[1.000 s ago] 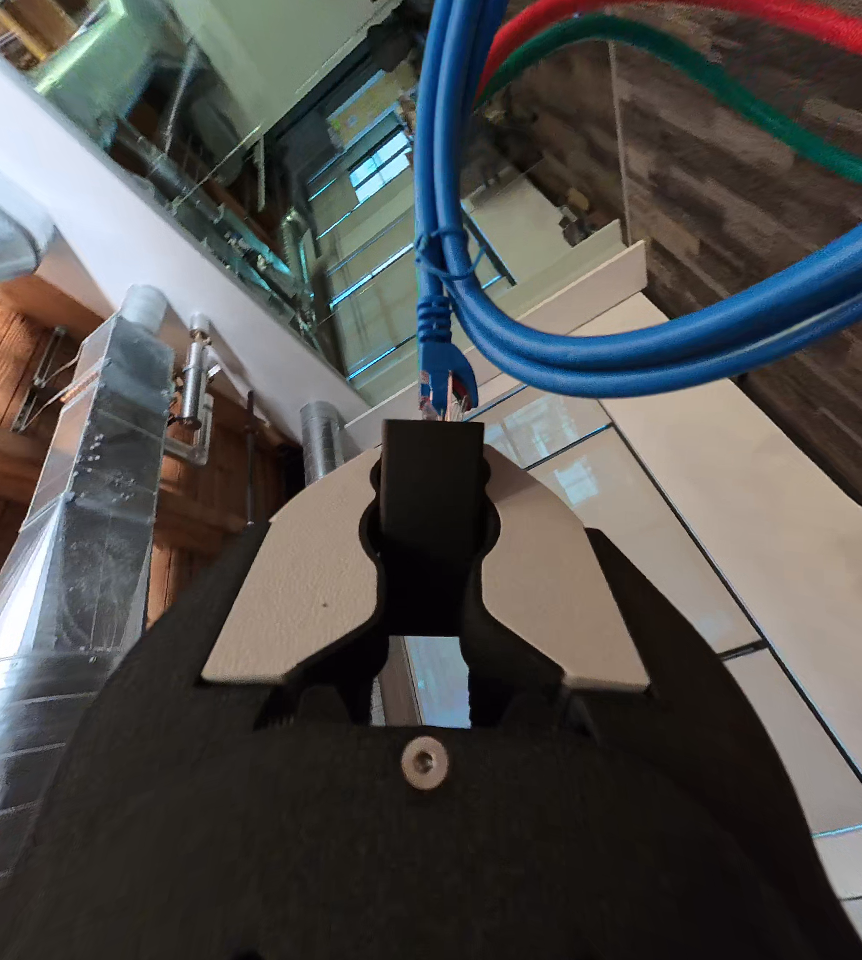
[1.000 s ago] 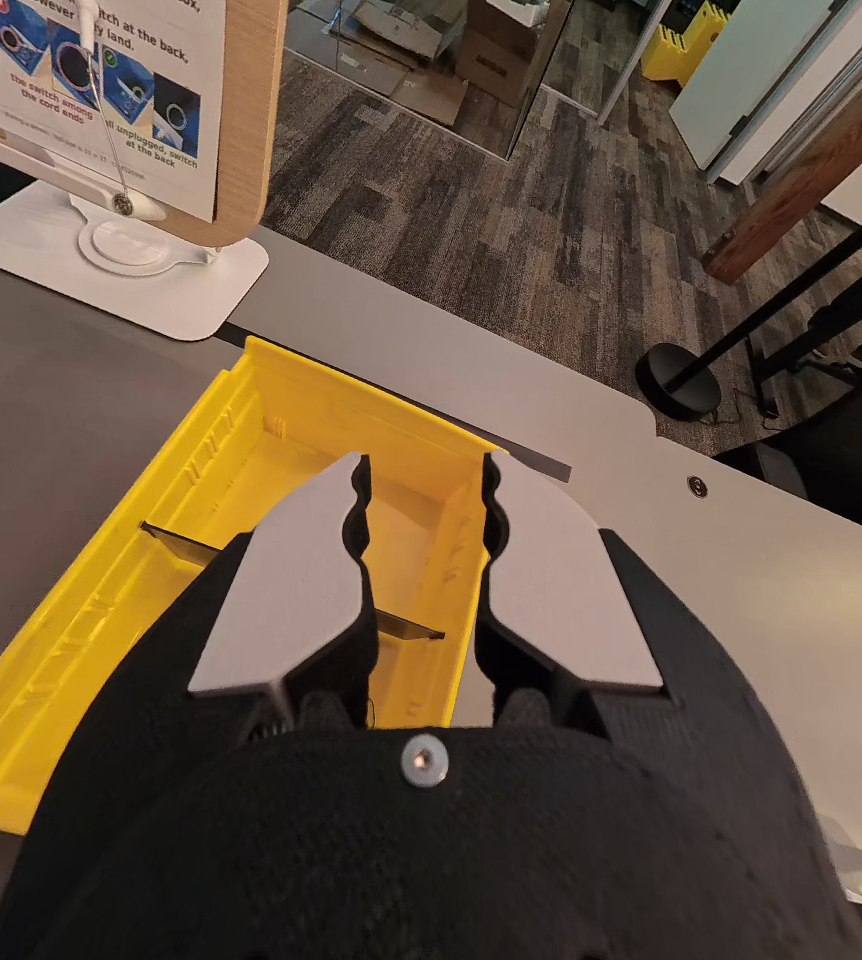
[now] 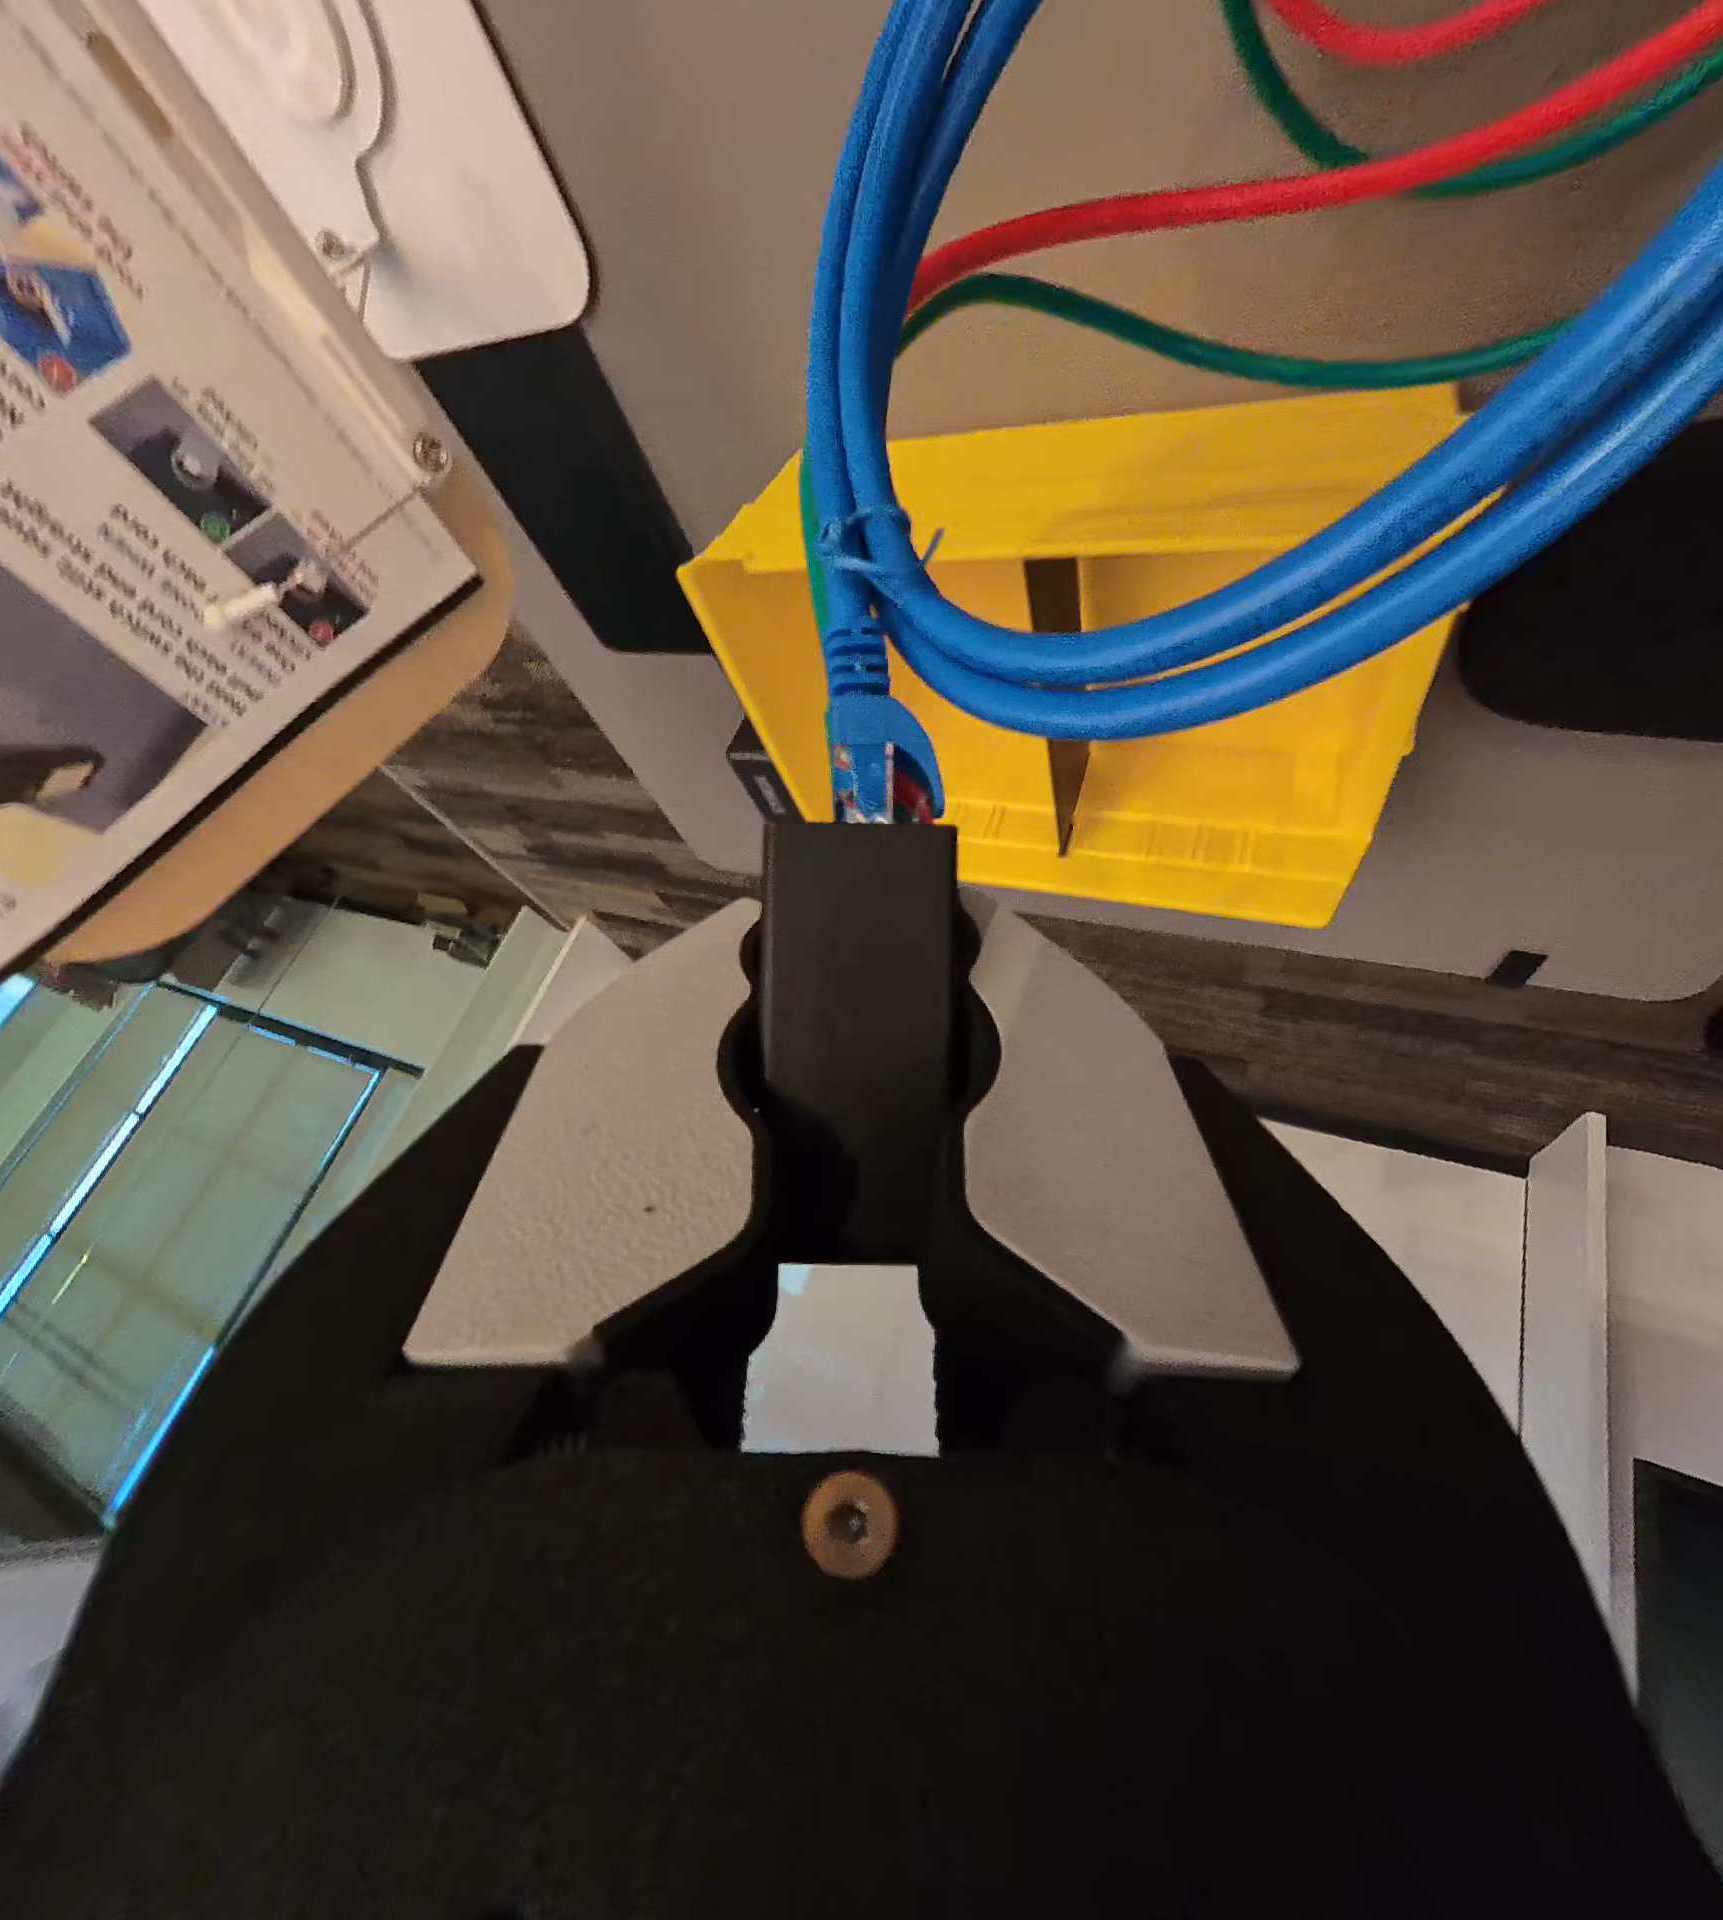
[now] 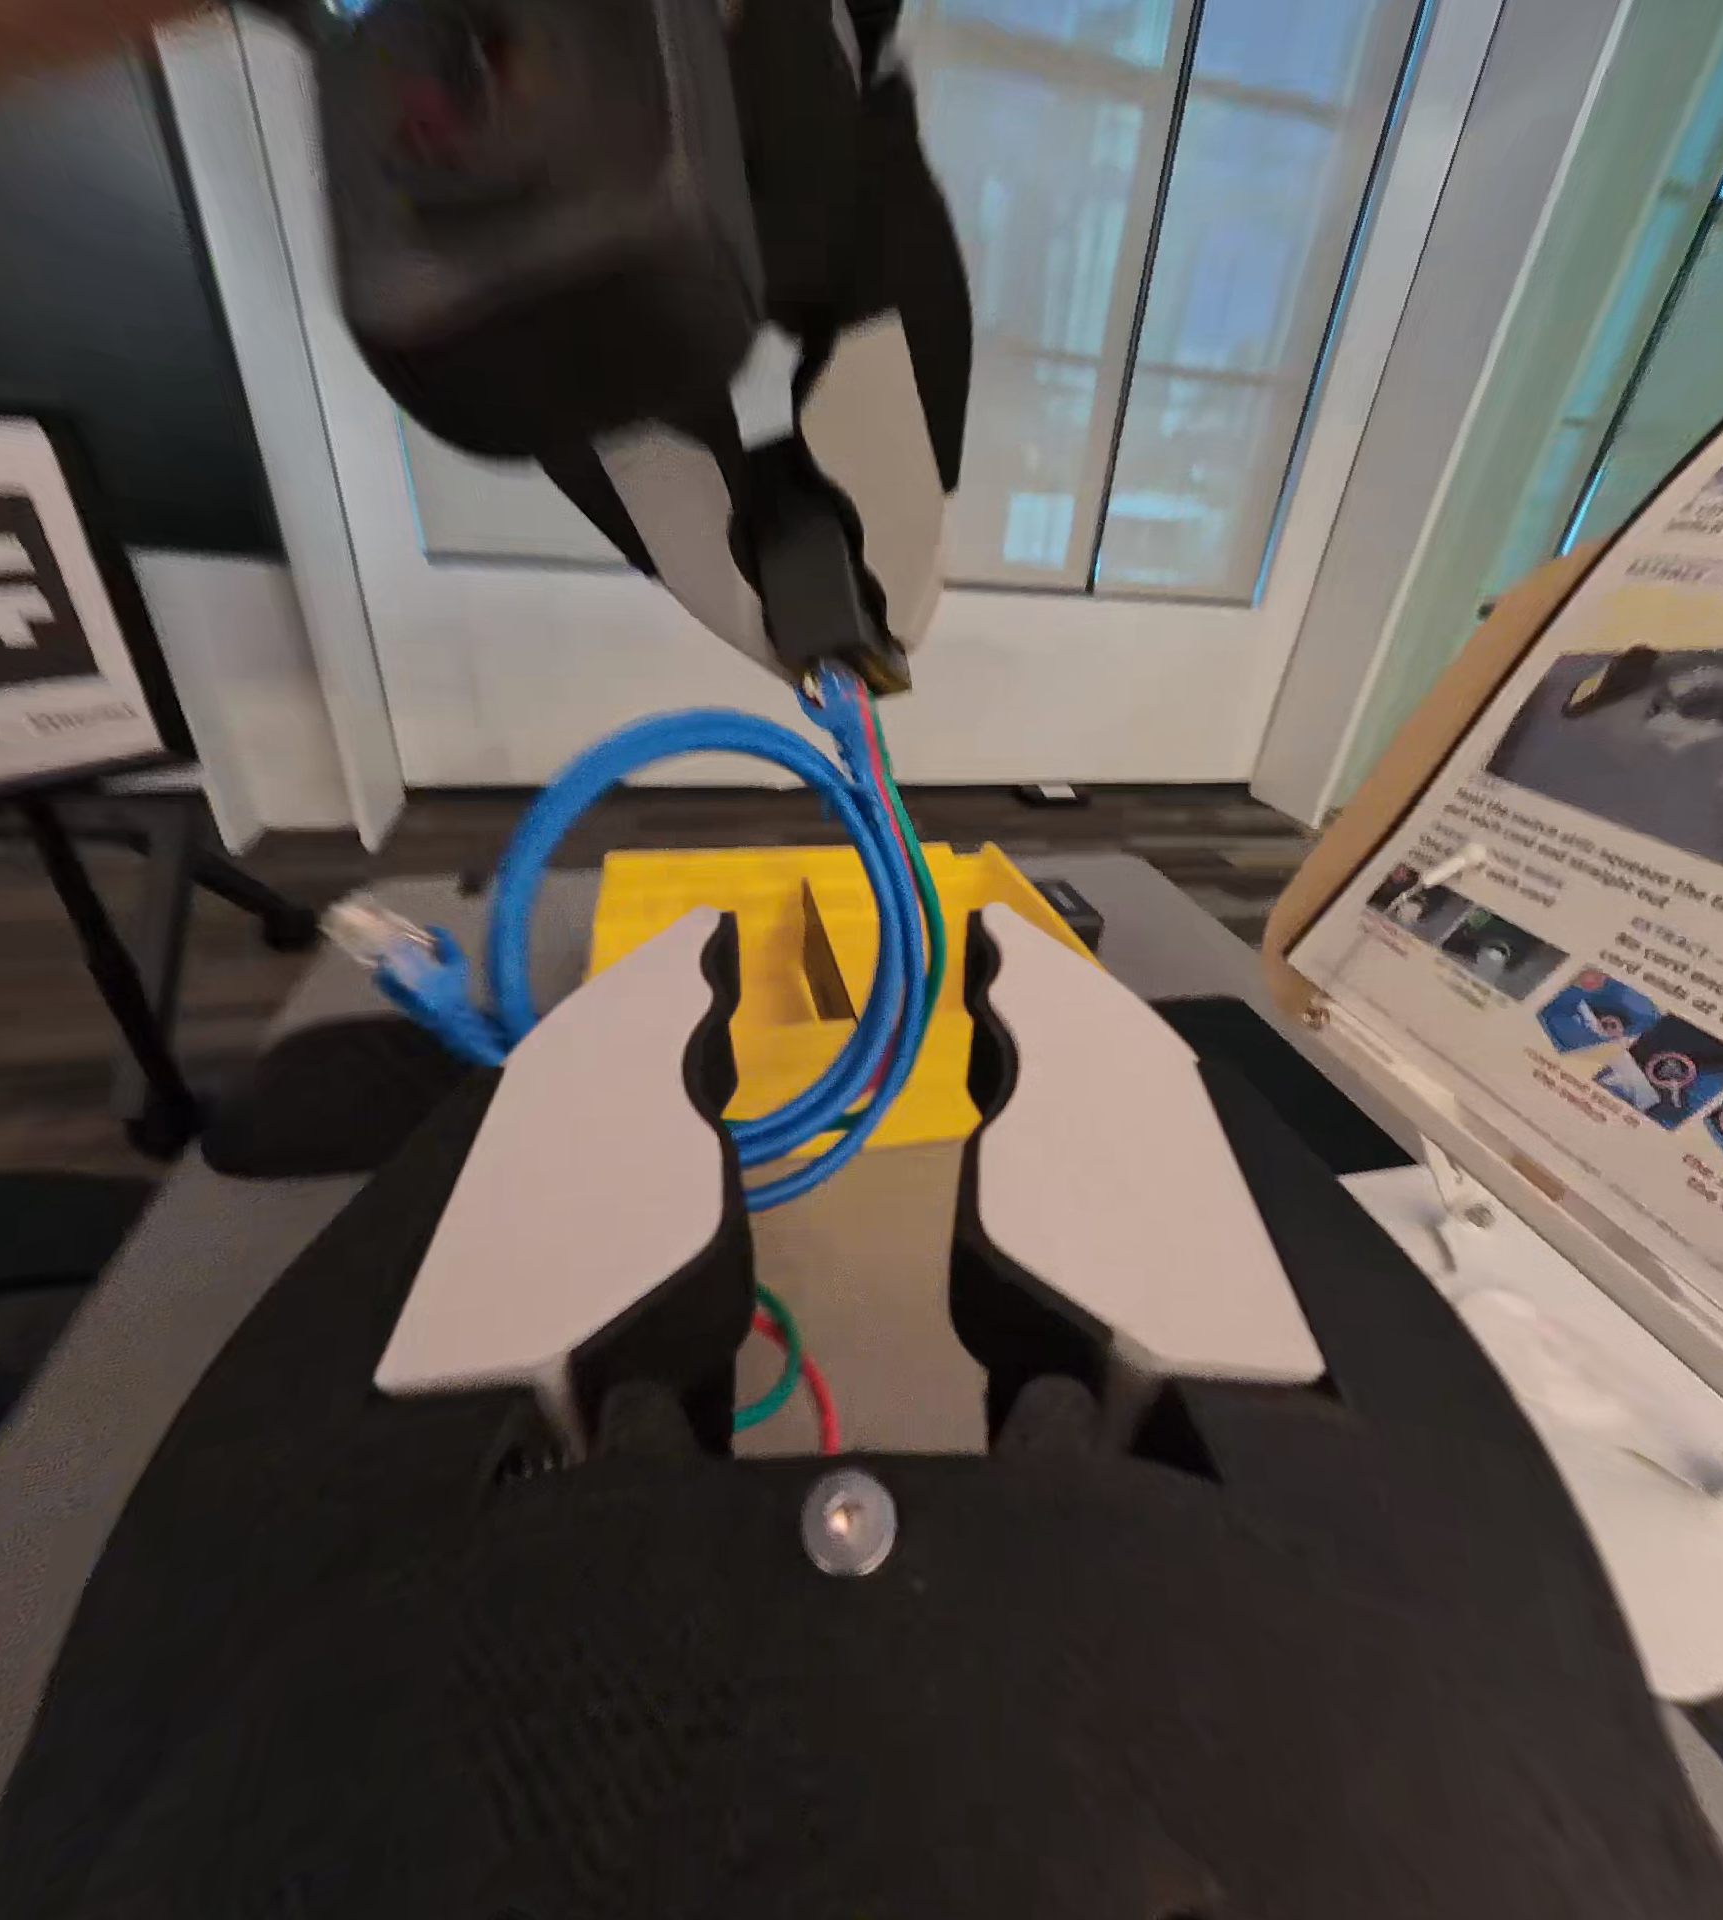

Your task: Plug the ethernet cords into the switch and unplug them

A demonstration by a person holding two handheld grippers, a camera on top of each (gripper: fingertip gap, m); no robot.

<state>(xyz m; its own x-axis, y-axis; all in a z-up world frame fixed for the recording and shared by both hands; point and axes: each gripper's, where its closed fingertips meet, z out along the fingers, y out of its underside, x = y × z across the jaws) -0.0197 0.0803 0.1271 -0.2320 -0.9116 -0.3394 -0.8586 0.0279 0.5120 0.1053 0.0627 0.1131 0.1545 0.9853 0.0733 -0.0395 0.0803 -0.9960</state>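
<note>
- My left hand-held gripper point(image 3: 858, 935) is clamped tight on the black switch point(image 3: 858, 997), held up in the air above the table point(image 4: 867, 1299).
- Blue cord point(image 3: 862, 665), plus red point(image 3: 1252, 197) & green point(image 3: 1200, 353) ones, are plugged in and hang down from the switch.
- My right hand-held gripper point(image 4: 849, 997) is about half open, empty, just below the blue loop.
- Yellow bin point(image 4: 950, 1091) sits behind on the table.
- Next, imo: keep the switch steady w/ the left, pinch one plug's tab, pull straight, no twisting.
</note>
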